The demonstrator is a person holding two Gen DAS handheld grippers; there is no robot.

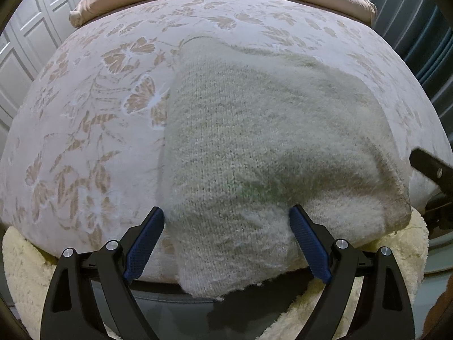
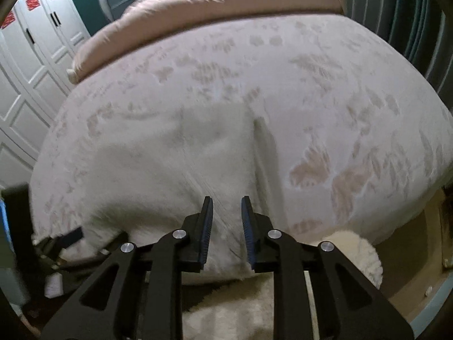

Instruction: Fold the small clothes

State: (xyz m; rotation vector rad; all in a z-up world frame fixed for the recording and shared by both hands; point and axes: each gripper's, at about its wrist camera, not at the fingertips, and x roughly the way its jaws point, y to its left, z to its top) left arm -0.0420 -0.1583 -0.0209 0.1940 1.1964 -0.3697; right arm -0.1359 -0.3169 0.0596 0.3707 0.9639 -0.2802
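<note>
Left wrist view, item one: knitted garment [image 1: 269, 141], pale cream, fuzzy, loose-stitched, already doubled into a thick slab. It lies on the bed [image 1: 85, 141] at the near edge, one corner drooping off the mattress toward the fleecy rug [image 1: 22, 269] below.

Item two: your left gripper [image 1: 229, 240], jaws wide apart, straddling the garment's near hanging corner. The blue pads [image 1: 144, 243] sit beside the knit without pinching it.

Item three: your right gripper [image 2: 226, 226], jaws narrowly apart, nothing between them, poised above the garment's right-hand portion [image 2: 198, 155]. The right wrist view is blurred, so fine detail of the knit there cannot be read.

Risks, relative to the garment:
- Overhanging corner. Its weight may drag the folded slab off the bed if you nudge it further toward you.
- Fuzzy, open knit. The ribbed pads may snag fibres and tug the top layer askew when you release.
- Thick stack. A shallow pinch would likely catch only the upper layer, letting the fold peel open.
- Patterned bedcover lies directly under the garment; a deep grab may gather it too.
</note>
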